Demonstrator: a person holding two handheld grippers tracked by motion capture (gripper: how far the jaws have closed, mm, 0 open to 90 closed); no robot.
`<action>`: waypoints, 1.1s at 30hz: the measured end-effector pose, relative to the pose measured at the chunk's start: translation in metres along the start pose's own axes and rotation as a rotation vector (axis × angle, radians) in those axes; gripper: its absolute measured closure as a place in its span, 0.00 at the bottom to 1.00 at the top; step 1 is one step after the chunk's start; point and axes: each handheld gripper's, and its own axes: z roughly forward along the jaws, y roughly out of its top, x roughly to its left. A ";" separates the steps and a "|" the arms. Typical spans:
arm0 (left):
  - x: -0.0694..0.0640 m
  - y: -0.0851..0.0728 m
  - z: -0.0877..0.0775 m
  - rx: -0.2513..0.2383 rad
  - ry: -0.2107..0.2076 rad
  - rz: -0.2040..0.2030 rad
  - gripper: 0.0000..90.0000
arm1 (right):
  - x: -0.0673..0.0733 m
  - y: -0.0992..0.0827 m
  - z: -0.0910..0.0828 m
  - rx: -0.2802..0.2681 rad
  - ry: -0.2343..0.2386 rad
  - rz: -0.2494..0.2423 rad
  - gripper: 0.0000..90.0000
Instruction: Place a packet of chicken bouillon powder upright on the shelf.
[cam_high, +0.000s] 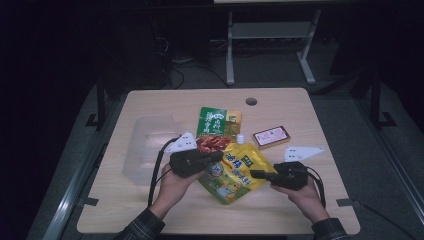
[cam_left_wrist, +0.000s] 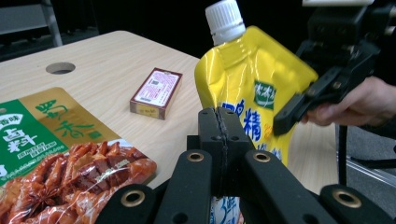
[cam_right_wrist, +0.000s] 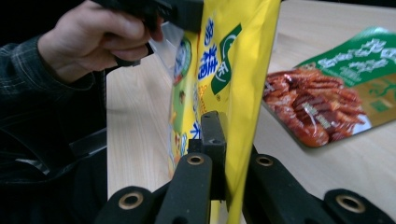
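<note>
We take the yellow plastic spouted pouch with a white screw cap (cam_high: 236, 170) as our landmark; it sits at the middle of the pale wooden table (cam_high: 150, 210).

Far to its left lies a clear plastic tray (cam_high: 145, 145), well apart from it. Nearer, the left gripper (cam_high: 216, 156) is clamped on the pouch's left edge; in the left gripper view its jaws meet tight over the printed film. Just behind the pouch, touching its upper left, lies a flat green and gold foil packet picturing red braised meat (cam_high: 216, 129). To the pouch's upper right, near but apart, rests a small red and white cardboard box (cam_high: 271, 136). At the pouch's right edge, the right gripper (cam_high: 256, 174) is pressed shut on the film; the right gripper view shows the yellow film pinched between its jaws.

We judge both grips are now set, so the step in hand is securing the pouch from both sides. The next move likely calls for lifting evenly with both hands, keeping the cap upward and the film from slipping.
</note>
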 end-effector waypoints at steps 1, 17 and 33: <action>0.000 -0.001 0.000 -0.001 0.000 -0.001 1.00 | 0.000 0.002 -0.001 -0.004 0.001 -0.009 1.00; 0.003 -0.008 -0.002 0.050 0.023 0.031 0.84 | 0.005 0.022 -0.014 0.023 -0.009 -0.062 1.00; -0.027 -0.042 -0.013 0.206 -0.024 0.089 0.38 | 0.006 0.035 -0.026 0.011 -0.059 -0.059 1.00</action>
